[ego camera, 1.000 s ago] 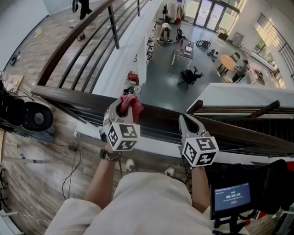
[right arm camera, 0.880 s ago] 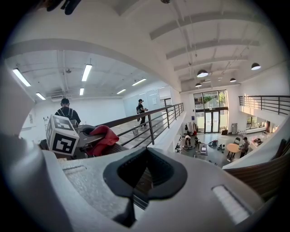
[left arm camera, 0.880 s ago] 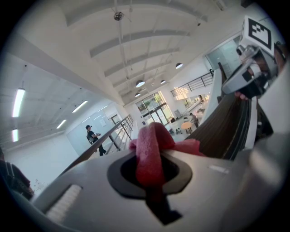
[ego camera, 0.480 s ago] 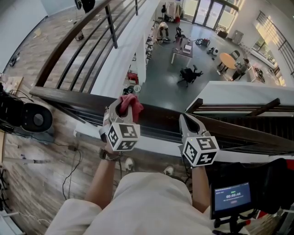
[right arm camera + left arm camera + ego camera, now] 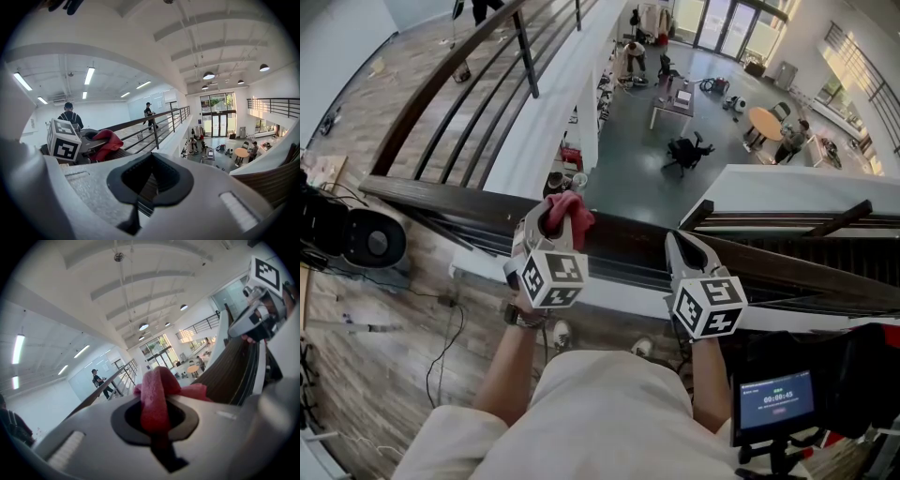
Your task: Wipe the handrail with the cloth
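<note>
Far left on the landing: a black unit (image 5: 358, 236) and a loose cable (image 5: 448, 339). Neither is in play.

Left claw (image 5: 549, 217) is clamped on the red cloth (image 5: 570, 210). The left gripper view shows the fabric (image 5: 157, 397) pinched in the pad opening, with a lump bulging out front. The cloth sits at the top of the dark handrail (image 5: 441, 197), towards its far edge. The right gripper view shows it (image 5: 107, 140) draped on the rail top, but I can't confirm how firmly it is pressed.

Right claw (image 5: 682, 246) has its jaws together with nothing gripped. Only rail shows through the pad opening. It is parked on the same handrail, well to the right of the cloth. I can't tell if it is in contact.

Lower right is a small timer screen (image 5: 775, 401), not relevant here.

Judgement: a wipe stroke is in hand. I can't tell how much of the rail is done.

Risks from here:
- The cloth is bunched at the tips. If the claw tilts, hard plastic rides the wood instead of fabric, so it scrapes and doesn't clean.
- The grip is on a narrow fold. Drag along the rail could pull the cloth free.
- The rail edge overhangs the atrium floor (image 5: 628, 131), with people below. A dropped cloth goes over and is out of reach.
- A rightward stroke runs into the right claw unless it lifts or shifts first.
</note>
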Demonstrator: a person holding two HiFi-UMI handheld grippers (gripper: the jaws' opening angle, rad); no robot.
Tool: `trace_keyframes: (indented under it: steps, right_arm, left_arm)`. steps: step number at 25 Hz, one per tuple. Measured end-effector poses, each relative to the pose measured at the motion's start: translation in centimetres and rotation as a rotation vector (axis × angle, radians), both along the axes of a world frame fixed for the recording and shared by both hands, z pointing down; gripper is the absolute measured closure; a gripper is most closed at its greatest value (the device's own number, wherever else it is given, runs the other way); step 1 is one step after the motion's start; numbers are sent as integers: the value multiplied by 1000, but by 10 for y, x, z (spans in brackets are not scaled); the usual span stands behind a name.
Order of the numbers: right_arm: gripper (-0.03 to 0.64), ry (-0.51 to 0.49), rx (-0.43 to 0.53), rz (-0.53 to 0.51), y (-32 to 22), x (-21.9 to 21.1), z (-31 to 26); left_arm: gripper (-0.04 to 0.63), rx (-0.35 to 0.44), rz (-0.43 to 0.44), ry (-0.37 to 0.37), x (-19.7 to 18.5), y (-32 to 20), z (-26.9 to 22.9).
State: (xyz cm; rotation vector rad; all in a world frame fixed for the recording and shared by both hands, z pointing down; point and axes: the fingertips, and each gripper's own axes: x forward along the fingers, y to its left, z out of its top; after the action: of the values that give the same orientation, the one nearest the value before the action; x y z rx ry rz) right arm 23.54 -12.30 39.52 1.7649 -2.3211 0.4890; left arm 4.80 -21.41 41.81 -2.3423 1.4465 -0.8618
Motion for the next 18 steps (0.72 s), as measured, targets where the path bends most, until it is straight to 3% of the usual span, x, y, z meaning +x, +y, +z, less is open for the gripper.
trace_keyframes:
  steps: [18]
  right_arm:
    - [614, -13, 0, -9, 9, 38, -11]
  left_arm:
    - [571, 3, 18, -18, 49, 14, -12]
